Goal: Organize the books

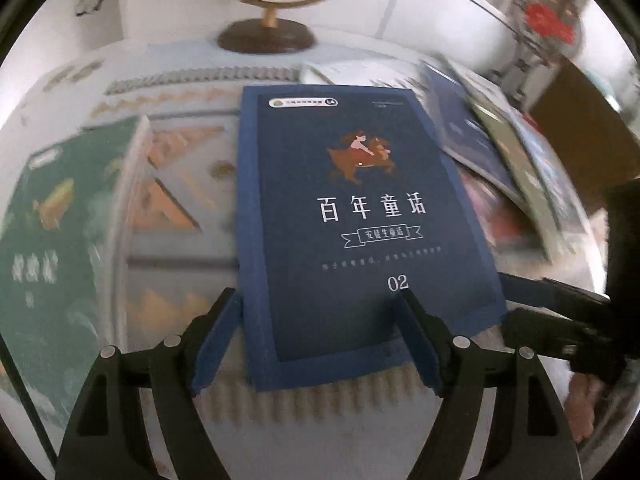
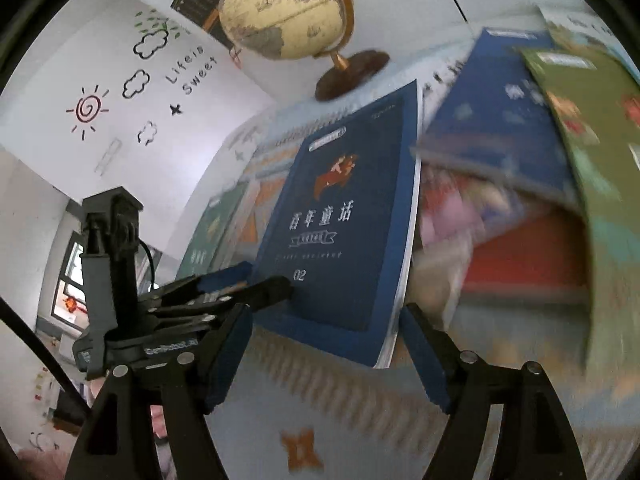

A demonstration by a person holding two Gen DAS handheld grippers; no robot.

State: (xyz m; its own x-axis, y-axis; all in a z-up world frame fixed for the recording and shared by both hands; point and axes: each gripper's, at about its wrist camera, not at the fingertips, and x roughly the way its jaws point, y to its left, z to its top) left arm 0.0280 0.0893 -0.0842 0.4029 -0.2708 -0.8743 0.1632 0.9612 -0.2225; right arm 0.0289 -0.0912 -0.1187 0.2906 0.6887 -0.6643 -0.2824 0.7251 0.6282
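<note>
A dark blue book marked "02" (image 1: 360, 208) (image 2: 344, 216) lies cover up on the patterned tablecloth (image 1: 180, 200). My left gripper (image 1: 318, 296) (image 2: 270, 276) stands open over the book's near end. One finger sits beside the spine edge and the other over the cover. My right gripper (image 2: 326, 310) (image 1: 516, 300) is open too, at the book's near right corner, with its pads off the book. A green book (image 1: 52, 240) (image 2: 208, 240) lies to the left. At the right several books lie fanned out, with a blue one (image 1: 468, 136) (image 2: 500, 120) on top.
A globe on a dark wooden base (image 1: 264, 36) (image 2: 352, 72) stands behind the books, near the white wall. In the right-hand pile an olive green book (image 2: 592, 140) overlaps a red one (image 2: 528, 256). The tablecloth's fringed edge (image 1: 320, 400) runs just below my left fingers.
</note>
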